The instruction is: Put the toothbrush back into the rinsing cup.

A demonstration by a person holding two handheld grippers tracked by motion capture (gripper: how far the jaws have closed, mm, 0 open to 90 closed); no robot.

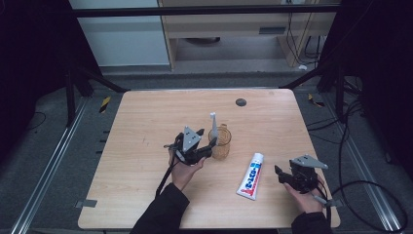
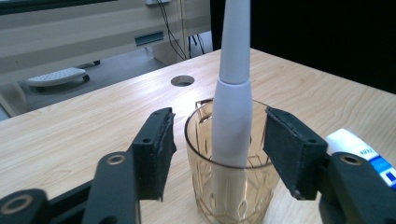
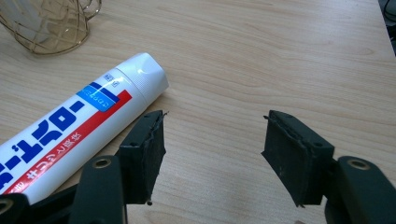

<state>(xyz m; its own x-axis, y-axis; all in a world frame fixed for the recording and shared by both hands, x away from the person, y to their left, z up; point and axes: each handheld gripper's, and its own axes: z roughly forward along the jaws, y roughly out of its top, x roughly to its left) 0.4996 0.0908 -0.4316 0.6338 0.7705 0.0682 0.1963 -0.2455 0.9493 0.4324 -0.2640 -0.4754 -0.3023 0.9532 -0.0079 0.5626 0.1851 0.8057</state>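
An amber glass cup [image 1: 223, 146] stands near the middle of the wooden table [image 1: 146, 122], with a white electric toothbrush [image 1: 213, 125] upright in it. My left gripper [image 1: 210, 146] is open just left of the cup. In the left gripper view its jaws flank the cup [image 2: 233, 191] and the toothbrush [image 2: 232, 107], and the pads stand clear of both. A white, red and blue toothpaste tube [image 1: 251, 176] lies flat to the right. Right of the tube my right gripper [image 1: 279, 174] is open and holds nothing; the tube [image 3: 74, 126] lies beside its left jaw.
A round dark hole [image 1: 240, 102] sits in the table near its far edge. A person's dark sleeves come in from the bottom edge. Black frame bars and cables surround the table, with a cabinet behind. Bare wood stretches across the table's left side.
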